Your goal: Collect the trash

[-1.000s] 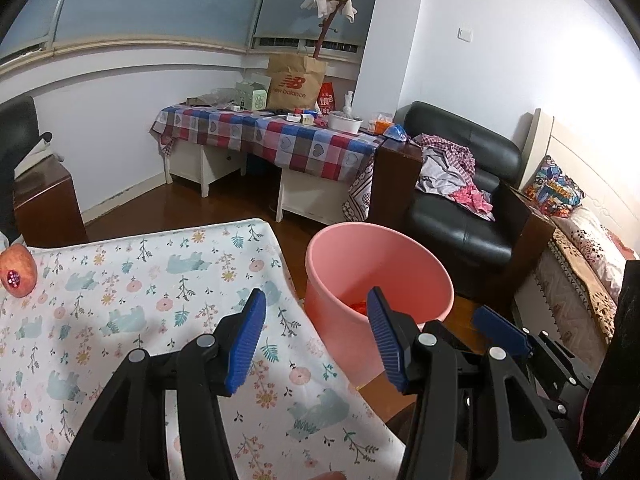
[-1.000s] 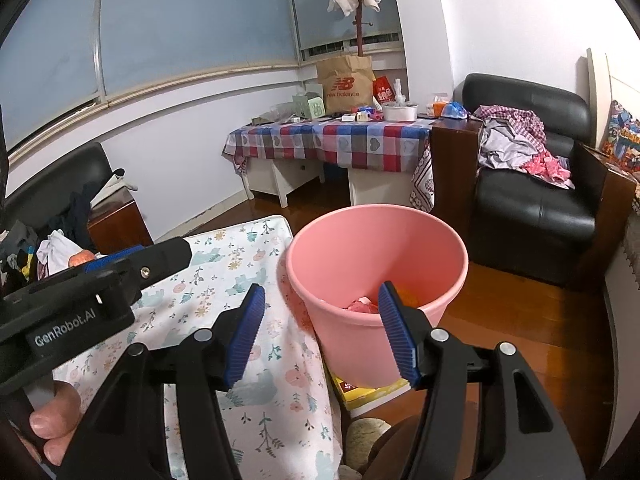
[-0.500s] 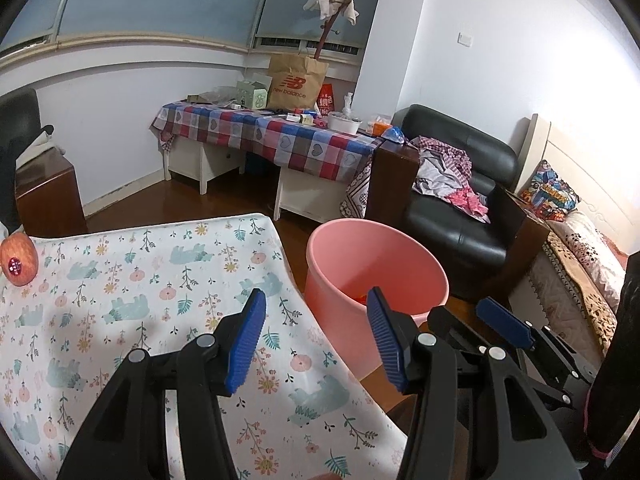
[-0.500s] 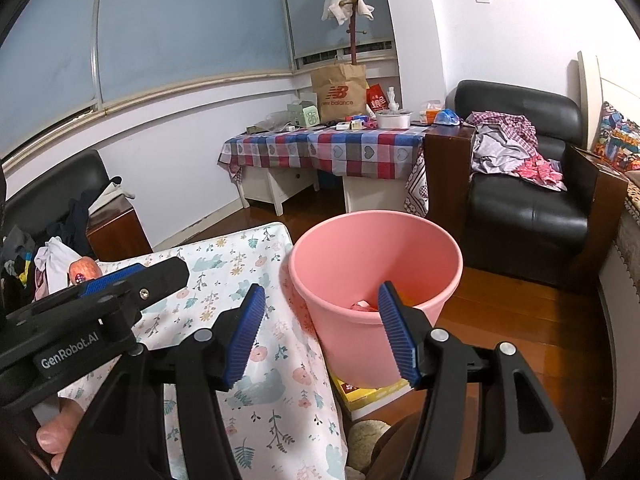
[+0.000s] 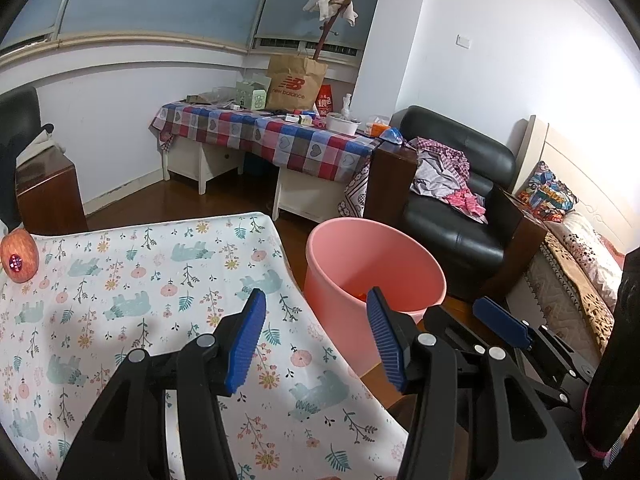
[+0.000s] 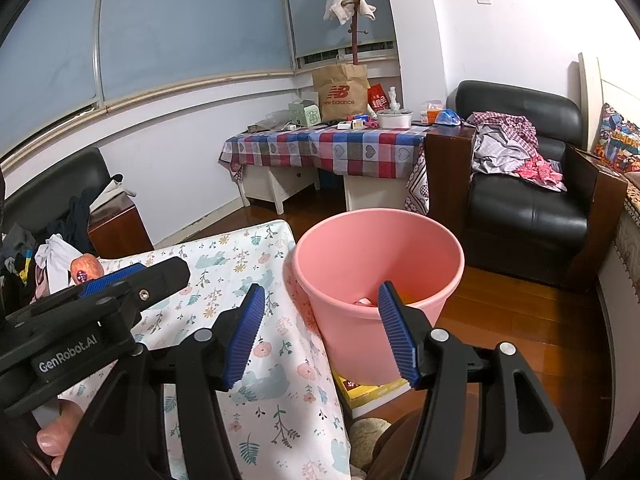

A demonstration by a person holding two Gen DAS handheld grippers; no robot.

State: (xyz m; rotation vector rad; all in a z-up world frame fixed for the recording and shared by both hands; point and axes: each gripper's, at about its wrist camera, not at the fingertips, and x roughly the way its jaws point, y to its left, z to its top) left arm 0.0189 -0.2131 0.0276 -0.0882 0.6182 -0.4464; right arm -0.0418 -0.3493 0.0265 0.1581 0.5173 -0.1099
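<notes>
At nine o'clock in the left wrist view, a red apple [image 5: 19, 255] with a small sticker is seen resting on the floral-cloth surface [image 5: 120, 280], close to its far left edge. Nothing else is seen lying on the cloth here. The left gripper [image 5: 316, 340] is held over the near right corner of that surface, its blue fingers [image 5: 246, 342] spread well apart with nothing caught between them. Just past the surface's right edge, at about one o'clock from the gripper, the pink bin [image 5: 374, 268] is found standing on the wooden floor, and a scrap of orange trash can be made out low inside it.

Over in the right wrist view, the same apple [image 6: 83, 269] is spotted at nine o'clock, beside a heap of clothes [image 6: 44, 258]. The right gripper [image 6: 320, 332] is poised at the surface's edge, fingers [image 6: 244, 336] likewise parted and empty, the bin [image 6: 376, 264] framed at twelve o'clock between them. Pink and orange trash [image 6: 366, 301] is glimpsed at the bin's bottom. A yellow box [image 6: 368, 390] is seen on the floor, touching the bin's base. At three o'clock, a black armchair [image 6: 528, 208] strewn with clothes is noted.
</notes>
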